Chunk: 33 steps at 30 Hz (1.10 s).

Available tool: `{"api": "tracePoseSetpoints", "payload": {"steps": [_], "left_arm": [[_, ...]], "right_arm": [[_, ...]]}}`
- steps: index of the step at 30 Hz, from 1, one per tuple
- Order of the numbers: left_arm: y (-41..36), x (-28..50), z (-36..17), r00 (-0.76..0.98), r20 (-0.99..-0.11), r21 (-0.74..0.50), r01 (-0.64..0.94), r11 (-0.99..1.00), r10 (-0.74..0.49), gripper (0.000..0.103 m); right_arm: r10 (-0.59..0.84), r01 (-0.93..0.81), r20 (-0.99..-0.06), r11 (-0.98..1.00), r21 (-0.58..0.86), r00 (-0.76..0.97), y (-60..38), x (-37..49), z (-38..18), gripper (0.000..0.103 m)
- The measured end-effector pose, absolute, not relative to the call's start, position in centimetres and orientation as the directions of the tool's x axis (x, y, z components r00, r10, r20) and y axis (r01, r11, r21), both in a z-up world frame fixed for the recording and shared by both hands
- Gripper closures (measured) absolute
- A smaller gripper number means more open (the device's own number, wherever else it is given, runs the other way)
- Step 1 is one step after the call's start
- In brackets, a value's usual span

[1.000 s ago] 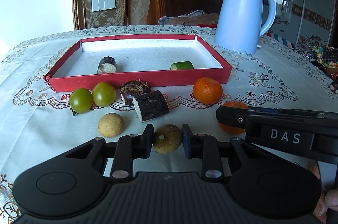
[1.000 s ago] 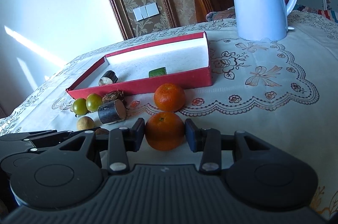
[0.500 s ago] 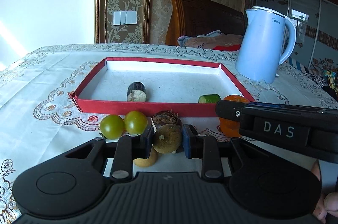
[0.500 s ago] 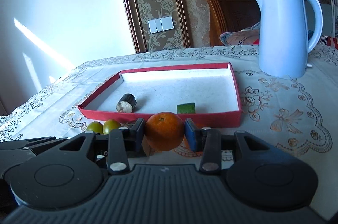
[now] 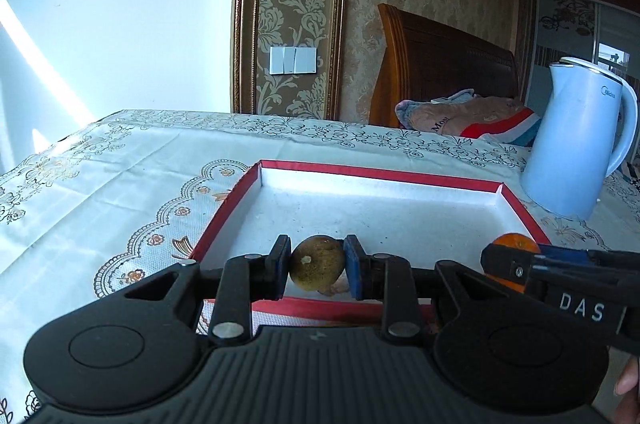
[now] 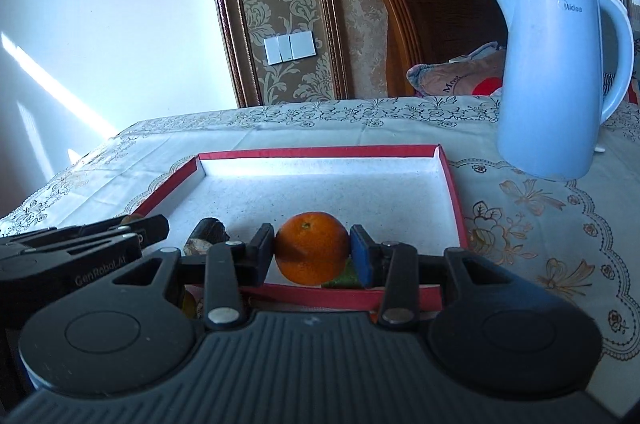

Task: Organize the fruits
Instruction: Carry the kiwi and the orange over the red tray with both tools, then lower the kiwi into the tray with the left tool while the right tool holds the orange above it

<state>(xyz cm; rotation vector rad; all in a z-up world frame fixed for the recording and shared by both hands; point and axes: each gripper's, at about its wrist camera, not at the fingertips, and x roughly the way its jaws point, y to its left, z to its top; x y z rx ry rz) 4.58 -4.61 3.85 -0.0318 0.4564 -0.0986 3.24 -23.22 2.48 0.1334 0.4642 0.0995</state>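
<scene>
- The step in hand looks like carrying fruit to the red tray (image 5: 224, 212). Two fruits are on the way at once.
- The left hand-held gripper (image 5: 318, 266) is clamped on a small brownish-green fruit (image 5: 317, 267). The fruit sits right between the two pads, and both pads touch it.
- The right hand-held gripper (image 6: 313, 252) is clamped on an orange (image 6: 312, 248). It too sits snug between the two pads.
- Both fruits hang over the near part of the tray, just past its near red wall. How high they are above the tray floor is hard to tell.
- In the right view, a dark stubby piece (image 6: 208, 234) lies in the tray just left of the orange. A green piece (image 6: 344, 278) peeks out low behind the orange.
- The next move is probably to lower each fruit to the white floor of the tray, then let the pads part.
- Round fruits may roll, so they should go down softly and on a bare spot, not on top of the pieces already there.
- A blue kettle (image 6: 556, 84) stands on the table (image 6: 540, 224) beyond the tray's far right corner, well out of the way.
</scene>
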Motion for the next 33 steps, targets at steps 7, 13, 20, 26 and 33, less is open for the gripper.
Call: {"api": "tracePoseSetpoints", "payload": {"steps": [7,13,20,26,33], "left_arm": [[-5.7,5.9,3.8,0.893,-0.437,-0.039,0.097,0.995,-0.104,0.075],[-6.7,6.4,3.3,0.890,-0.446,-0.018,0.092,0.996,-0.090,0.075],[-6.6,7.1,2.5,0.887,-0.456,-0.004,0.077,0.997,-0.070,0.075],[-6.5,7.4,2.2,0.888,-0.457,0.002,0.067,0.998,-0.058,0.075],[-6.5,7.7,1.7,0.882,-0.470,0.019,0.055,0.998,-0.040,0.075]], "right_arm": [[0.138,-0.088,-0.462,0.988,0.128,0.876,-22.2,4.9,1.6,0.064],[0.126,-0.077,-0.469,0.990,0.122,0.874,-22.2,5.9,1.3,0.064],[0.127,-0.081,-0.465,0.990,0.117,0.876,-22.0,6.3,1.2,0.064],[0.132,-0.084,-0.460,0.989,0.122,0.878,-21.9,6.4,1.0,0.064],[0.137,-0.091,-0.473,0.989,0.120,0.870,-21.8,6.8,0.7,0.064]]}}
